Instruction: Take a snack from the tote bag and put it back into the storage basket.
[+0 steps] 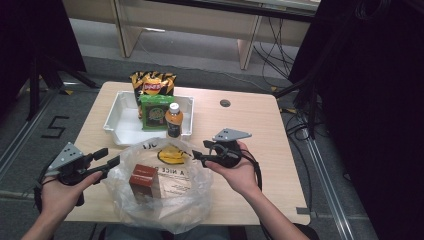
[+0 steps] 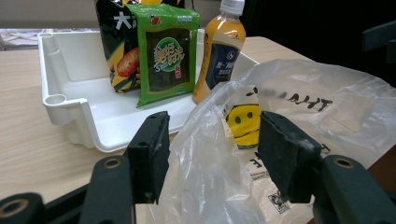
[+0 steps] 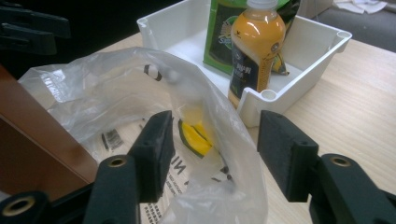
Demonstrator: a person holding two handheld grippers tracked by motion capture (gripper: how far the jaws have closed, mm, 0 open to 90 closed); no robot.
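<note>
The clear plastic bag point(image 1: 165, 185) sits at the near edge of the bench point(image 1: 260, 130), mouth gaping upward, with a brown carton point(image 1: 144, 183) already standing inside it. The left hand-held gripper point(image 1: 111, 161) hovers at the bag's left rim; in the left gripper view its jaws stand apart with the film point(image 2: 224, 154) bulging up between them, and the pads do not look pressed on it, so that side reads as released. The right hand-held gripper point(image 1: 197, 154) is at the bag's far right rim, and in the right gripper view a fold of film point(image 3: 205, 140) rises between its jaws too, again with daylight either side, so nothing is grasped there yet. Just beyond the bag waits the white tray point(image 1: 112, 117), holding an orange drink bottle point(image 1: 174, 120) at its near right corner, a green snack packet point(image 1: 156, 112) beside it and a chip bag point(image 1: 152, 82) behind. Here's the risk as I see it: thin film is slippery, so a jaw closing on a single loose fold could let it slide free and the mouth would slump over the carton. Pull the two rims unevenly and the carton may tip, or the bag could creep off the near edge. The right gripper is also near the bottle, and a careless swing might knock it over.
</note>
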